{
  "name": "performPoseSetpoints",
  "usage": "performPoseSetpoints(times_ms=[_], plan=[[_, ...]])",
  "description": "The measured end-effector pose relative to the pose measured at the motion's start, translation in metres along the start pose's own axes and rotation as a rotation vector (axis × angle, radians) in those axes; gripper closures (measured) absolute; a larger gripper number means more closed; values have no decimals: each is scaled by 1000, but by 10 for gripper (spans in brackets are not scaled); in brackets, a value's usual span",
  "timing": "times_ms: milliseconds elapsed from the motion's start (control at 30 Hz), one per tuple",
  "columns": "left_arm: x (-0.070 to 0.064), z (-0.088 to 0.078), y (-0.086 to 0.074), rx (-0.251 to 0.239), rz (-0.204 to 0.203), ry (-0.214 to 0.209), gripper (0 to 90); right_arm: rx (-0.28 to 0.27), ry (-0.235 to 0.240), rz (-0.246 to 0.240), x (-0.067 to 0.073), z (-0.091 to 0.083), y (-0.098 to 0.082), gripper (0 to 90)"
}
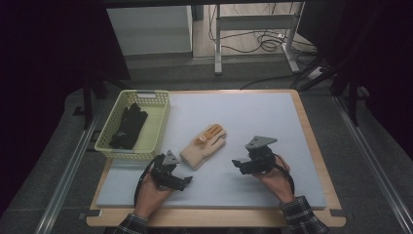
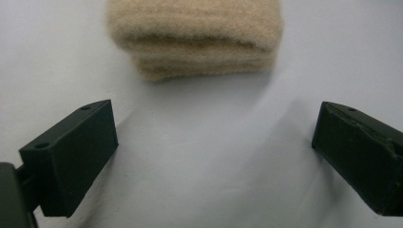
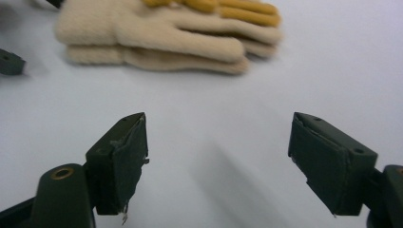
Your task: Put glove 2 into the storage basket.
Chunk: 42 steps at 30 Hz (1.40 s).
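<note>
On table centre: tan gloves (image 1: 204, 145), stacked, not yet binned. Basket (image 1: 158, 127) at left holds black gloves (image 1: 128, 126), done I judge. My left gripper (image 1: 187, 182) and right gripper (image 1: 237, 165): both released, empty, flanking the tan pair.

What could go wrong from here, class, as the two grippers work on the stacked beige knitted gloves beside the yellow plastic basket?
1. The beige knitted gloves lie stacked as a pair; a grab at one edge might lift only the top glove.
2. The left gripper is open just short of the cuff, so closing now would likely pinch nothing.
3. The yellow plastic basket already holds black gloves; a careless drop could catch its rim.
</note>
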<state>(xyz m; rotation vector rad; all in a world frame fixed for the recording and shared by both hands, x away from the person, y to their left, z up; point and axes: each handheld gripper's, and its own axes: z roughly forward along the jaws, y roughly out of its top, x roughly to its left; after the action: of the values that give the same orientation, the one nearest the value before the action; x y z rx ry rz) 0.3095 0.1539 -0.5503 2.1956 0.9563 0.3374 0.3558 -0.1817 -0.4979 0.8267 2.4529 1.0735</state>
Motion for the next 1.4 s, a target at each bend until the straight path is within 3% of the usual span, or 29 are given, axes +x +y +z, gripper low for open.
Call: performPoseSetpoints(times_ms=[200,567,633,1000,1133,1400], plan=[[0,0,0,0,-2,0,14,2,-37,31,-14,-11,-16,151],[0,0,0,0,-2,1,15,67,-84,84,-30,-8,-54,93],[0,0,0,0,-1,0,14,71,-67,106,-33,-8,-54,86],[0,0,1,4,-3,-2,16,69,-73,96,-32,-7,-55,82],[1,-2,3,9,-30,9,6,69,-74,95,-31,-7,-55,83],[5,-6,26,9,-31,-8,0,69,-77,93,-31,-7,-55,83]])
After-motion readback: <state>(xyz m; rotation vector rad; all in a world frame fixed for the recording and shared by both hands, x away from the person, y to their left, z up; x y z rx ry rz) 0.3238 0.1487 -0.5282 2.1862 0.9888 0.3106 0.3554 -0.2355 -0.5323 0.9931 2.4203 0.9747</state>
